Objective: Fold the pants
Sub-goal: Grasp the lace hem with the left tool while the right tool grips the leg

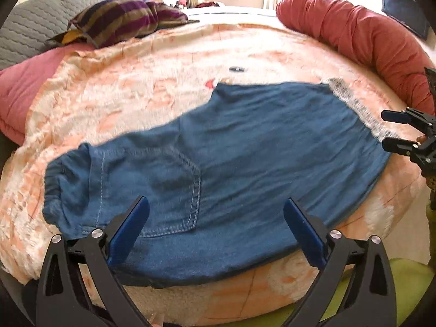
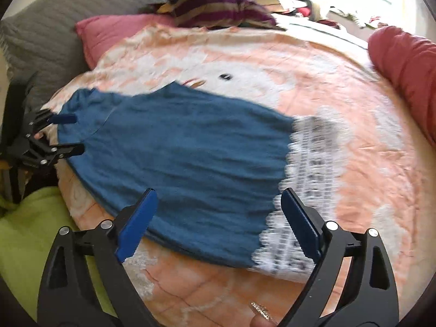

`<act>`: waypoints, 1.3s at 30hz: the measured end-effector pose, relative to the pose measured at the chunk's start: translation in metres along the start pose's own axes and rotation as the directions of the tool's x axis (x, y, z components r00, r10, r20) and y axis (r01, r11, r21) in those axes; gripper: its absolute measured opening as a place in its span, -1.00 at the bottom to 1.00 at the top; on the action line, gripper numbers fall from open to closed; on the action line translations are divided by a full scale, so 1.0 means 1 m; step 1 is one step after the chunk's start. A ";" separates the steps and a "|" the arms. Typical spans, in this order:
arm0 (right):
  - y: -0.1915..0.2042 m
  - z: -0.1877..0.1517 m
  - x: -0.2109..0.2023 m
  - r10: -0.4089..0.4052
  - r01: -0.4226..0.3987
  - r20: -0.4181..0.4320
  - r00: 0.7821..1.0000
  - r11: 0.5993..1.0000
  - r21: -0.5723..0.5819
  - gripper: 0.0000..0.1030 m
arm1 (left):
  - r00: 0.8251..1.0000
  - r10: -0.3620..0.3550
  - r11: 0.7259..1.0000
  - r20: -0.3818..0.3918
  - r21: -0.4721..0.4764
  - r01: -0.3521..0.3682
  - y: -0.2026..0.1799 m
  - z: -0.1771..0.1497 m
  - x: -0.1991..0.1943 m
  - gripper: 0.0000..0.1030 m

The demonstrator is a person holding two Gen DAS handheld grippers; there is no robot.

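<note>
A peach-and-white blanket (image 1: 169,87) bears blue denim pants (image 1: 218,147), lying flat, lace-trimmed hems (image 2: 305,179) rightward. Left gripper (image 1: 216,226), fingers spread, hovers over the pocket end; right gripper (image 2: 218,215), fingers likewise spread, hovers over the hem end.

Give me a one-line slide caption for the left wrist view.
Open left gripper poised above blue pants spread on a peach blanket, right gripper open at their lace hem.
</note>
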State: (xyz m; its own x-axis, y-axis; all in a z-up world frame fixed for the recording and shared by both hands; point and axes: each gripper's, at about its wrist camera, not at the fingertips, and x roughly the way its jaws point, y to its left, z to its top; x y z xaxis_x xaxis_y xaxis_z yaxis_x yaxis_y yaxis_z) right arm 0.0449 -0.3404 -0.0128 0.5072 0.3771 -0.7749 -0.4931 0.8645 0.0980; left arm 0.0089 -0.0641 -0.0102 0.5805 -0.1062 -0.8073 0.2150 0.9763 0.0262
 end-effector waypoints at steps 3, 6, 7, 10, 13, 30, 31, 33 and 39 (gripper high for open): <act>-0.013 0.000 -0.011 -0.038 0.037 0.022 0.999 0.999 0.038 0.70 | 1.000 -0.016 1.000 0.016 -0.004 0.016 -0.003 0.006 -0.005 0.91; -0.029 -0.004 -0.019 -0.084 0.081 0.032 0.996 0.994 0.074 0.71 | 0.999 -0.025 1.000 0.029 -0.002 0.025 -0.007 0.013 -0.008 0.91; -0.035 -0.005 -0.021 -0.097 0.093 0.030 0.995 0.991 0.091 0.71 | 0.999 -0.029 1.000 0.037 0.006 0.029 -0.010 0.017 -0.011 0.91; -0.051 -0.010 -0.026 -0.108 0.103 0.028 0.994 0.985 0.141 0.71 | 0.998 -0.037 0.999 0.052 0.021 0.036 -0.017 0.026 -0.014 0.91; -0.061 -0.014 -0.031 -0.119 0.113 0.025 0.993 0.979 0.169 0.71 | 0.997 -0.055 0.998 0.057 0.026 0.053 -0.025 0.037 -0.014 0.91; -0.063 -0.041 -0.039 -0.032 0.026 0.025 0.999 0.973 0.231 0.71 | 0.989 -0.131 0.983 0.067 0.139 0.120 -0.087 0.107 0.006 0.91; -0.063 -0.042 -0.037 -0.017 0.010 0.028 0.999 0.970 0.243 0.71 | 0.988 -0.135 0.981 0.071 0.148 0.123 -0.091 0.113 0.009 0.91; -0.064 -0.046 -0.035 -0.009 0.002 0.027 1.000 0.967 0.256 0.71 | 0.988 -0.136 0.979 0.070 0.161 0.124 -0.097 0.122 0.017 0.91; -0.072 -0.050 -0.023 0.008 -0.013 0.017 1.000 0.951 0.310 0.71 | 0.986 -0.164 0.970 0.029 0.188 0.155 -0.113 0.146 0.048 0.91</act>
State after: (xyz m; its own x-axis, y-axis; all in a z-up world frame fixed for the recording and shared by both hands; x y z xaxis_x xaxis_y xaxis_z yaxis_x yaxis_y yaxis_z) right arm 0.0331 -0.4279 -0.0332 0.5149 0.3895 -0.7636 -0.2560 0.9200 0.2967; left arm 0.1271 -0.2068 0.0337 0.5603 -0.2701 -0.7830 0.4464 0.8948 0.0108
